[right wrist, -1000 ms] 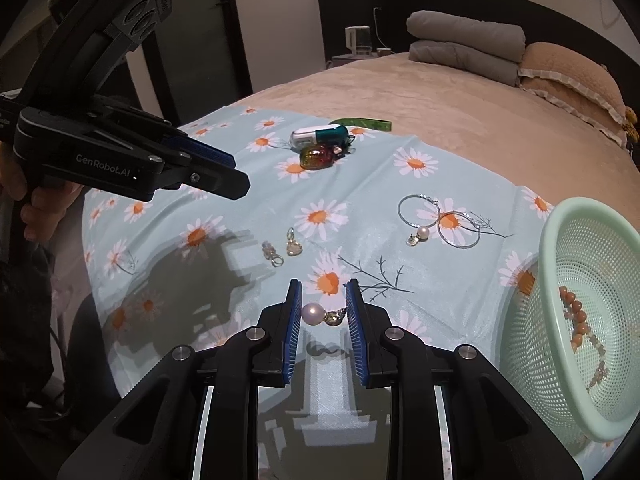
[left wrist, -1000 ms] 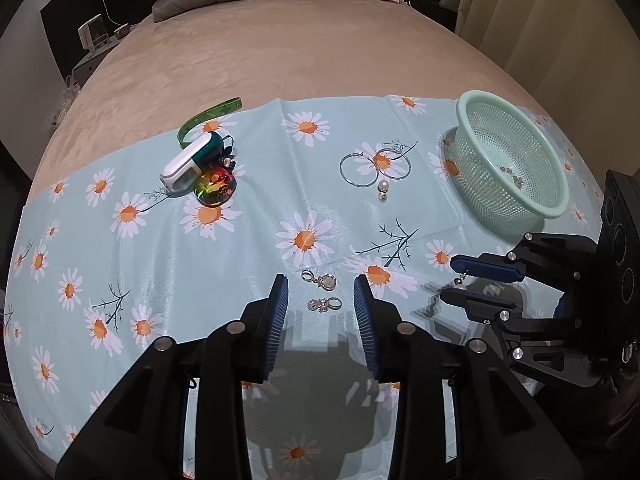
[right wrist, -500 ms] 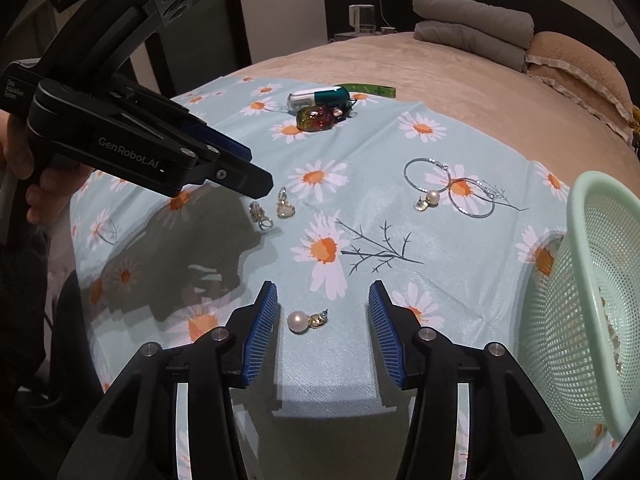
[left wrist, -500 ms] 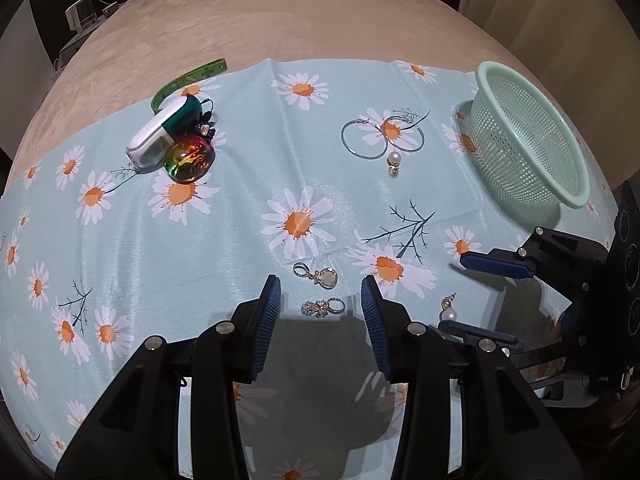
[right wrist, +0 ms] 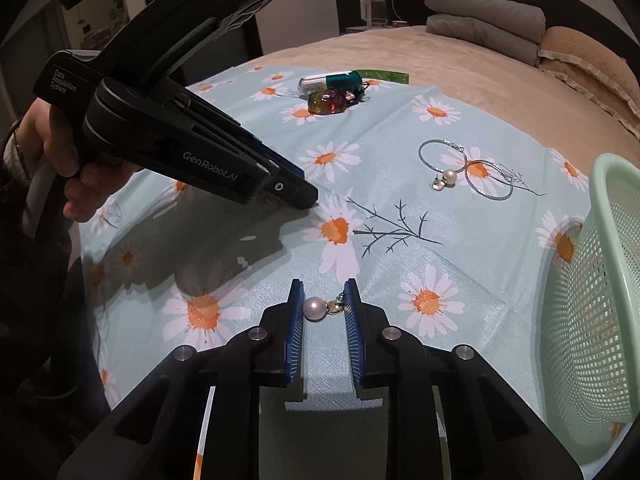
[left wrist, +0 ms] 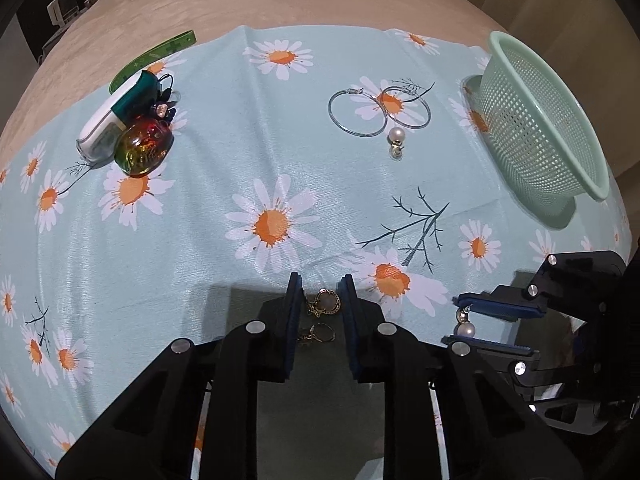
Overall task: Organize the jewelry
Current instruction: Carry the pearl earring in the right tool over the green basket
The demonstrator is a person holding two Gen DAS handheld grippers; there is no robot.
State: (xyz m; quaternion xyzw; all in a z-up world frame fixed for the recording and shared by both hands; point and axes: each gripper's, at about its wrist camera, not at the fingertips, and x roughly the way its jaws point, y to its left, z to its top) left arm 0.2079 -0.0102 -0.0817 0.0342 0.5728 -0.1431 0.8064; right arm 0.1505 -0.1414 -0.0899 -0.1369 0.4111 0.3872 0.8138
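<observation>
Jewelry lies on a daisy-print cloth (left wrist: 200, 208) spread on a bed. My left gripper (left wrist: 322, 300) points down at the cloth, its jaws closing on a gold charm earring (left wrist: 325, 302) that touches both pads. A second small charm (left wrist: 320, 334) lies further back between the fingers. My right gripper (right wrist: 323, 304) is also closing, and a pearl earring (right wrist: 314, 308) with its gold back is pinched between the pads. From the left wrist view that right gripper (left wrist: 456, 324) shows at the right with the pearl (left wrist: 466, 329) in it. The left gripper (right wrist: 304, 198) rests low on the cloth in the right wrist view.
A mint mesh basket (left wrist: 540, 120) stands at the right edge of the cloth. Two silver hoops (left wrist: 356, 112) and another pearl earring (left wrist: 397, 136) lie near it. At the far left sit a white-green case (left wrist: 108, 128), an iridescent bauble (left wrist: 143, 150) and a green band (left wrist: 152, 56). A hand (right wrist: 68, 168) holds the left gripper.
Both grippers sank closer to the cloth. Their jaws stood wider half a second ago and have narrowed around the gold charm and the pearl earring.
</observation>
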